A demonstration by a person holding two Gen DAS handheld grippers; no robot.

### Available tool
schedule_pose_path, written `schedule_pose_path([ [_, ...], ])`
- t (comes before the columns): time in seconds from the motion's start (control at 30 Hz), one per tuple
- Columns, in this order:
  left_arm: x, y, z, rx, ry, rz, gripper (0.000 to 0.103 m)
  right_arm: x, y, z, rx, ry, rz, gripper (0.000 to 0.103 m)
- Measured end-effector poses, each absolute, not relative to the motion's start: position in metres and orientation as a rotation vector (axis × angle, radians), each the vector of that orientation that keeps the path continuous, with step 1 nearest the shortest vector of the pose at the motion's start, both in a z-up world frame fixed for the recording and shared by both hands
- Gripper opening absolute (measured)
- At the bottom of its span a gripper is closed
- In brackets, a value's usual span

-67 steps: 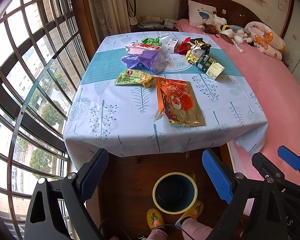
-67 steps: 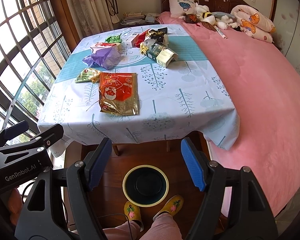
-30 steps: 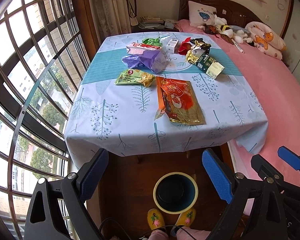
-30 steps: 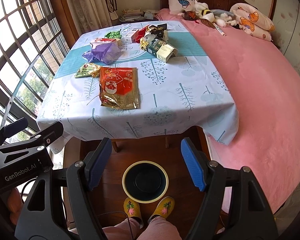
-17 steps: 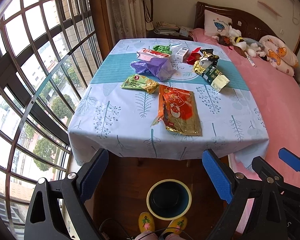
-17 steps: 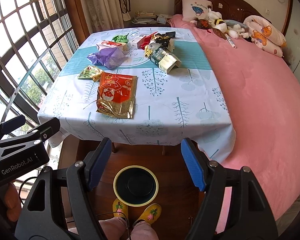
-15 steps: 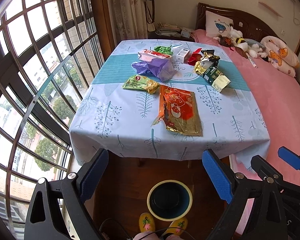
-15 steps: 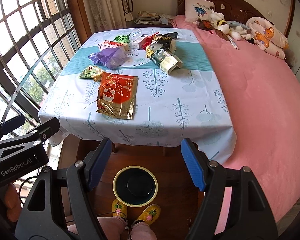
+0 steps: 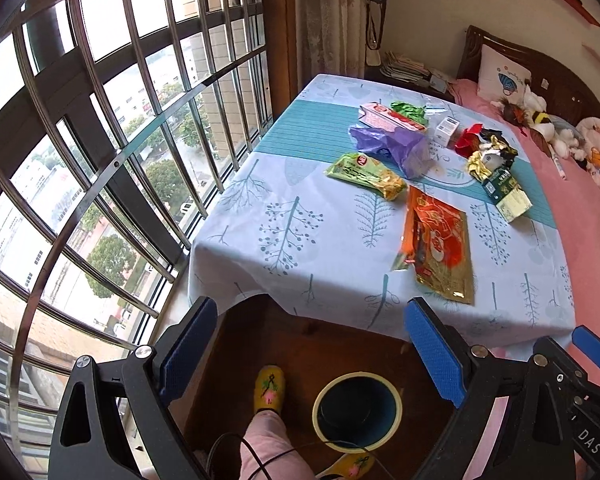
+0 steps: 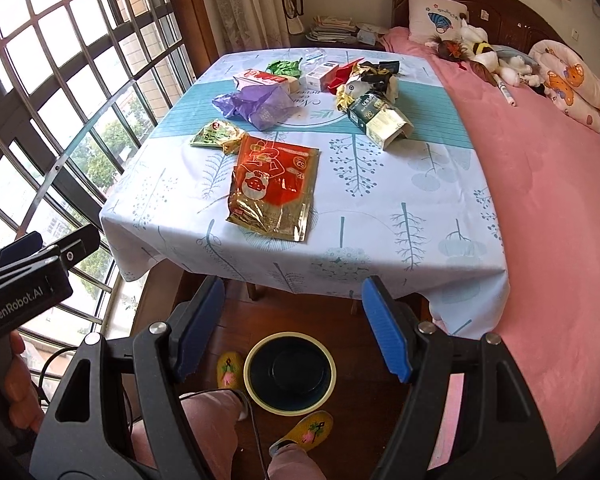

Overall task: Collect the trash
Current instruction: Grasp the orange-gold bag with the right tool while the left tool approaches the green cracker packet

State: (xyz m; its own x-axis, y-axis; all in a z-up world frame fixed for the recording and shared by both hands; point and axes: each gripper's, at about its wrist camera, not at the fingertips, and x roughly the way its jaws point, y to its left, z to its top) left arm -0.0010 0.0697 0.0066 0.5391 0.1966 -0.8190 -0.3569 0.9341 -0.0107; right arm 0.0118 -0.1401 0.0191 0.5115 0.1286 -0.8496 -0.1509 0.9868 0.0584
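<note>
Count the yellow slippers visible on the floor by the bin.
2: one slipper left of the trash bin, the other slipper in front of it, both on the person's feet.

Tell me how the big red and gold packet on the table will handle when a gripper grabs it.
The red packet lies flat and looks empty, so probably light and floppy. Its glossy foil may slip between pads. One long edge lifts off the tablecloth, likely the easiest place to pinch.

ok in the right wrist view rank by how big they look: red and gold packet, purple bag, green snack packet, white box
1. red and gold packet
2. purple bag, farther off, so possibly bigger than it looks
3. green snack packet
4. white box, farthest, so unsure
</note>
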Motion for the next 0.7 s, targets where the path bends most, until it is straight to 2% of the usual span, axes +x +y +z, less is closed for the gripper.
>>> schedule_pose_path([
  [0.27, 0.080, 0.157, 0.010, -0.164, 0.964, 0.294, 0.096, 0.088, -0.111, -0.002, 0.087, 1.077, 0.120, 0.070],
  [0.33, 0.108, 0.175, 0.011, -0.132, 0.963, 0.260, 0.096, 0.109, -0.102, -0.017, 0.126, 1.110, 0.101, 0.070],
  [0.43, 0.152, 0.195, 0.008, -0.078, 0.981, 0.187, 0.096, 0.142, -0.083, -0.048, 0.154, 1.161, 0.078, 0.079],
  [0.7, 0.244, 0.208, -0.021, 0.129, 0.999, -0.021, 0.096, 0.203, -0.058, -0.122, 0.105, 1.234, -0.074, 0.080],
])
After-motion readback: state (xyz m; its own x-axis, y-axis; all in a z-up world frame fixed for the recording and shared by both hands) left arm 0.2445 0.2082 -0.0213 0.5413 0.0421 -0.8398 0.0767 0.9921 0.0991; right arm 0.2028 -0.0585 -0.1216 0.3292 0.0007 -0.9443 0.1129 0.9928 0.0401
